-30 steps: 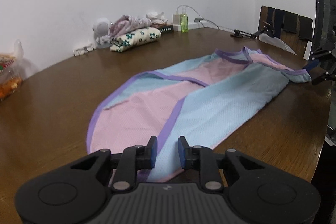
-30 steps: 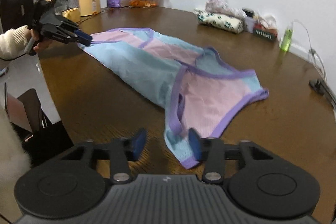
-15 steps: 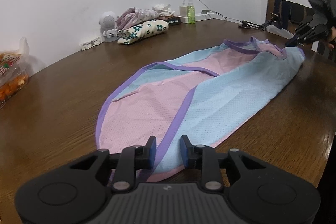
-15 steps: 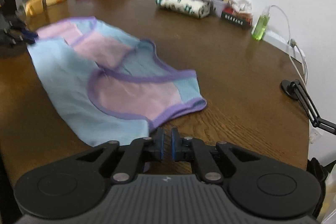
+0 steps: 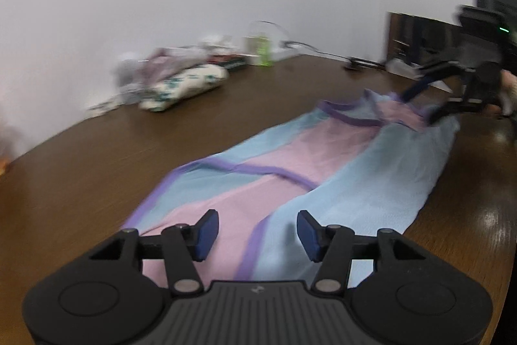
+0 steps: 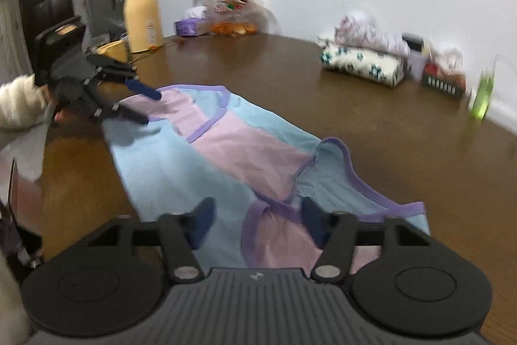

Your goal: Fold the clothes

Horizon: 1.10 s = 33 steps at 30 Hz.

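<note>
A pink and light-blue garment with purple trim (image 5: 290, 177) lies flat and lengthwise on the brown table (image 5: 97, 157). My left gripper (image 5: 257, 231) is open and hovers over its near end, holding nothing. My right gripper (image 6: 257, 223) is open over the opposite end of the garment (image 6: 226, 157), also empty. Each gripper shows in the other's view: the right gripper (image 5: 420, 102) at the far end, the left gripper (image 6: 145, 105) at the far end with jaws spread.
Folded clothes (image 5: 184, 83) and a green bottle (image 5: 263, 52) sit by the wall. A yellow flask (image 6: 142, 18), flowers and snack bags (image 6: 232, 12) stand at the table's far side. A chair (image 5: 416, 37) is beyond the table edge.
Both grippers opened; the right one was shut half a second ago and the left nearly shut. Both now sit over the garment's ends. The views shifted and are blurred.
</note>
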Motion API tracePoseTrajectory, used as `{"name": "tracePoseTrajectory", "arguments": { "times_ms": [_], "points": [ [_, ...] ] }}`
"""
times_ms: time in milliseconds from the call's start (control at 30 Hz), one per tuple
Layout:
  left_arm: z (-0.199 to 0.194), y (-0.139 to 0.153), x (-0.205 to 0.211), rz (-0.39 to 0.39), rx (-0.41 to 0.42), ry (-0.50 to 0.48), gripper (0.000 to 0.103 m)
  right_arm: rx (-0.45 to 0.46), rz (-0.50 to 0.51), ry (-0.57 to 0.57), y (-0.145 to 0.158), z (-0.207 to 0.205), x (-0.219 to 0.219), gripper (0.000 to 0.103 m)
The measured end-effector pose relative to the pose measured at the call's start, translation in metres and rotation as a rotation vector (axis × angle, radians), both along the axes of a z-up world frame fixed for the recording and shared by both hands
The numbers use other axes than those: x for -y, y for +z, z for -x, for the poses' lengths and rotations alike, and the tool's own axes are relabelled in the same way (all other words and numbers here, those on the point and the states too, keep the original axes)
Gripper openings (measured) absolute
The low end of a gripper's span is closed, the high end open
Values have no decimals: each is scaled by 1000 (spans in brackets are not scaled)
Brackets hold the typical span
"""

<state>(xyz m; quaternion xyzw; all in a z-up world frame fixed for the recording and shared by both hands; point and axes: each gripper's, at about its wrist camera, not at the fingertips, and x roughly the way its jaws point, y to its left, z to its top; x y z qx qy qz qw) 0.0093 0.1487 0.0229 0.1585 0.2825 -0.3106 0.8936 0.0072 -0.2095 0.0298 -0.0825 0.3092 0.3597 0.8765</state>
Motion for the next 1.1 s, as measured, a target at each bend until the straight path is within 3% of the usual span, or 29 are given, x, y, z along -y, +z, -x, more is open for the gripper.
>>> {"name": "tracePoseTrajectory", "arguments": {
  "times_ms": [67,100,167,233,367,467,533,567,600,667,833,933,1000,1100],
  "points": [
    [-5,-6,7,-14,-8,-10,47,-17,-16,-30,-4,-12,-4,53],
    [-4,-8,7,-23,-5,-8,27,-25,-22,-43,-6,-16,-6,45],
    [-3,-12,7,-43,2,-5,10,-51,-5,-26,-12,-18,-12,26],
    [-1,-16,6,-62,8,-1,8,-51,10,-19,-17,-18,-15,14],
    [9,-22,12,-118,71,-12,5,-19,43,-36,-20,-14,-21,11],
    [6,-14,9,-145,83,-16,11,7,91,-41,-17,-13,-26,15],
    [1,-5,5,-167,94,-19,22,51,89,-61,0,-15,-21,33],
    [-4,1,2,-187,115,-15,42,69,75,-78,9,-19,-17,37],
    [-14,5,1,-203,135,-5,53,77,60,-99,18,-28,-13,41],
    [-40,13,0,-218,152,11,53,44,57,-141,19,-57,-12,42],
    [-122,15,2,-110,-56,3,52,-80,85,-182,9,-123,-24,40],
    [-150,5,3,-86,-127,-14,52,-83,138,-158,1,-134,-36,40],
    [-161,-2,5,-115,-155,2,43,-95,147,-155,-4,-138,-37,40],
    [-166,-5,3,-97,-186,9,40,-113,151,-154,-12,-141,-38,40]
  ]
}}
